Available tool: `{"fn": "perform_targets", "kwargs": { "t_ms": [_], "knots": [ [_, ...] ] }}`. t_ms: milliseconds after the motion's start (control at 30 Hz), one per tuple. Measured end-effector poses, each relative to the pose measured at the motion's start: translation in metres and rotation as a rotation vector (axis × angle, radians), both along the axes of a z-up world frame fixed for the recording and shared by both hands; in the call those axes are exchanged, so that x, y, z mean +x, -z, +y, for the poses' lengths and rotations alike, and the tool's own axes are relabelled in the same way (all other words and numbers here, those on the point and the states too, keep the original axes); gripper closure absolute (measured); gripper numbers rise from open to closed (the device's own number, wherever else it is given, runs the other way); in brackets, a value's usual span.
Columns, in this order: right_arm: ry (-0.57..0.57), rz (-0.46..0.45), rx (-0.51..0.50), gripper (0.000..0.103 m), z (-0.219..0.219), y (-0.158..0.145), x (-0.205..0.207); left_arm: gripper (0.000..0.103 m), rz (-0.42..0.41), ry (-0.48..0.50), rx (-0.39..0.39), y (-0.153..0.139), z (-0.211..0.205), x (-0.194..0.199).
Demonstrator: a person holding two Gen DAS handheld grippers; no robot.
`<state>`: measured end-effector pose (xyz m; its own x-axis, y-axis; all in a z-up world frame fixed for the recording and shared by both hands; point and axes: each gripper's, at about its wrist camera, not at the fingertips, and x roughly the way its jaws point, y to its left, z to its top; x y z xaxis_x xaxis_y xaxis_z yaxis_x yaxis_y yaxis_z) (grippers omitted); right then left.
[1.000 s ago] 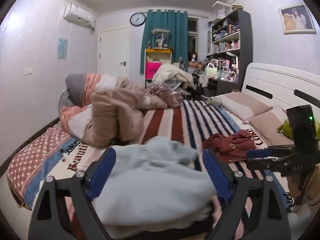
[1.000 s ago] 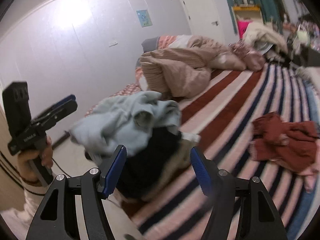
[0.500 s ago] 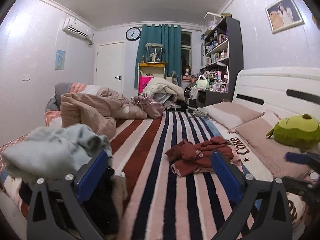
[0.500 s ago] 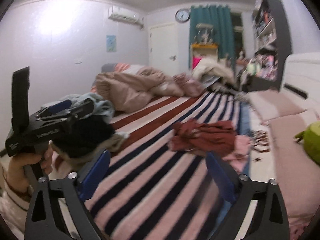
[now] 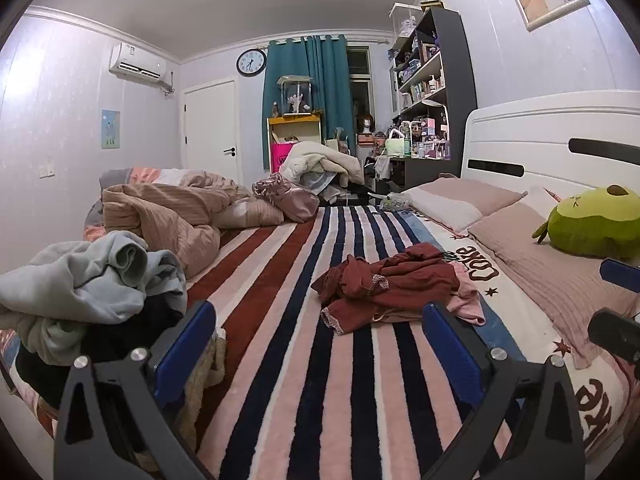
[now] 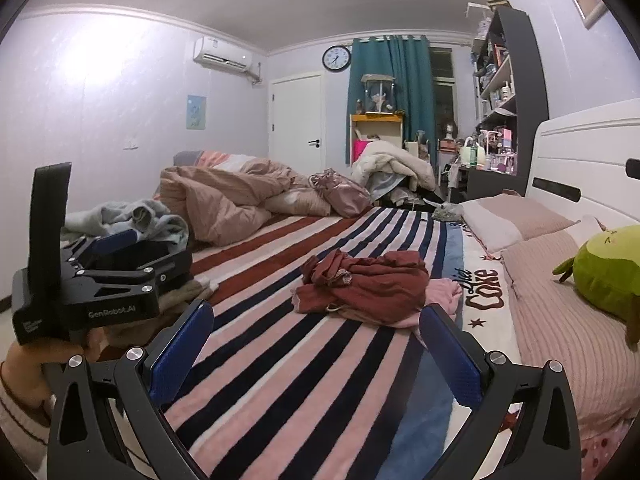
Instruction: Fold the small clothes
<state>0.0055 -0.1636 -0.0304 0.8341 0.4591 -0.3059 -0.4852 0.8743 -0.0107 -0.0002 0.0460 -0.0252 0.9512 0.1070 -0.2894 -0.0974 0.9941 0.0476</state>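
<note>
A crumpled dark red garment [image 5: 390, 286] lies on the striped blanket [image 5: 320, 380] in the middle of the bed, with a pink piece [image 5: 466, 300] under its right side. My left gripper [image 5: 316, 344] is open just short of it, nothing between its blue pads. A pile of clothes topped by a pale blue garment [image 5: 92, 280] sits at the bed's left edge. In the right wrist view the red garment [image 6: 368, 284] lies ahead of my open, empty right gripper [image 6: 316, 344]. The left gripper [image 6: 100, 276] shows there at the left, held by a hand, in front of the pale blue pile [image 6: 136, 220].
A bunched beige quilt [image 5: 168, 216] fills the far left of the bed. Two pillows [image 5: 460, 200] and a green plush toy [image 5: 592, 220] lie along the white headboard [image 5: 560, 140] on the right. Shelves and a cluttered desk [image 5: 420, 136] stand beyond the bed.
Both grippers let go of the pale blue garment onto the left pile, opened wide, and swung right to face the red garment in the middle of the bed.
</note>
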Motion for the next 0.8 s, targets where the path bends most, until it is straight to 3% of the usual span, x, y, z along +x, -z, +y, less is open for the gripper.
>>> {"fn": "perform_targets", "kwargs": {
  "t_ms": [800],
  "knots": [
    [0.037, 0.021, 0.027, 0.000, -0.0055, -0.0002, 0.0000, 0.001, -0.018, -0.021, 0.000, 0.0007, 0.0018, -0.0059]
  ]
}}
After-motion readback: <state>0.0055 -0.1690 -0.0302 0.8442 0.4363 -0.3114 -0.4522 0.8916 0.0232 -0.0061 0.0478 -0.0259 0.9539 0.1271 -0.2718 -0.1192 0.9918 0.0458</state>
